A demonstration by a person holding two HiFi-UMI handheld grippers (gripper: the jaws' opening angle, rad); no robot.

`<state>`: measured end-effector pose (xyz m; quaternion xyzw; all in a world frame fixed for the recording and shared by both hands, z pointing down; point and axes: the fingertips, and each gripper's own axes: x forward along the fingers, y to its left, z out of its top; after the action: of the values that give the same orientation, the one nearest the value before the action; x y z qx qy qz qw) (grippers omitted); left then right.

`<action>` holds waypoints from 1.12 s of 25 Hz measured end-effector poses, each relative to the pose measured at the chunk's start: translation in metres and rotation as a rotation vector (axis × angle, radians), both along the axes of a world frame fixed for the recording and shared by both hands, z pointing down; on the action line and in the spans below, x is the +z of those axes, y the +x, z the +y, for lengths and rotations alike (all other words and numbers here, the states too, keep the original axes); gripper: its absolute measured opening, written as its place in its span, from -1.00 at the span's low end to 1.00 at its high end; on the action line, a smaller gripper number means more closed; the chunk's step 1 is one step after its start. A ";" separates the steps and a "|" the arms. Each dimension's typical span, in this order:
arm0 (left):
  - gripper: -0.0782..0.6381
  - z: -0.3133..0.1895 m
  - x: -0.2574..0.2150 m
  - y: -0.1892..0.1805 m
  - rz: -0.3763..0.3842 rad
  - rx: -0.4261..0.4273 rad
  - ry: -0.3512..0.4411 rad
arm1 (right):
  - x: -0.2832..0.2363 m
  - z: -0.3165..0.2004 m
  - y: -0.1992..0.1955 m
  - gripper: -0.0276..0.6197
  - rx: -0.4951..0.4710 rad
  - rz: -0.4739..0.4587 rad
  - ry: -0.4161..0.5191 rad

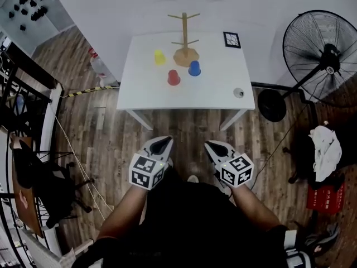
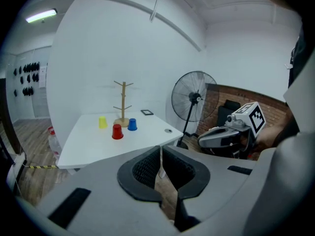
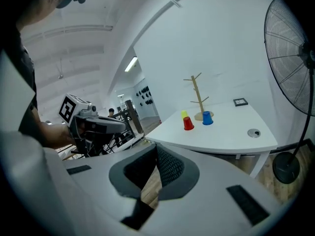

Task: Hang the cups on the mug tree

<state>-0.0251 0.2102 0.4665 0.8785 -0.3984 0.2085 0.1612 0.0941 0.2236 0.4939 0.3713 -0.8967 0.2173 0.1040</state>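
Left gripper [image 1: 162, 144] and right gripper [image 1: 215, 148]: jaws together, nothing between them, short of the white table [image 1: 145, 88]. On it: red cup [image 1: 174, 77], blue cup [image 1: 194, 68], yellow cup [image 1: 160, 57], all upside down, near the wooden mug tree [image 1: 185, 38].

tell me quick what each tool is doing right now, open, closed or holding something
grey left tool: closed, nothing between its jaws
grey right tool: closed, nothing between its jaws
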 end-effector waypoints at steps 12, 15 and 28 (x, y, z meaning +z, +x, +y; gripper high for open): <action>-0.70 -0.077 0.019 -0.009 0.005 0.022 -0.016 | 0.027 -0.062 -0.001 -0.90 0.020 0.043 -0.038; -0.70 -0.111 0.018 -0.012 0.013 0.022 -0.009 | 0.027 -0.092 -0.004 -0.90 0.028 0.058 -0.043; -0.70 -0.261 0.004 -0.032 0.011 0.136 0.016 | 0.002 -0.240 -0.036 -0.90 0.105 0.108 -0.010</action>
<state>-0.0570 -0.0504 0.4702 0.9059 -0.3385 0.2112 0.1420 0.0584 -0.0169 0.4961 0.4285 -0.8680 0.2067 0.1425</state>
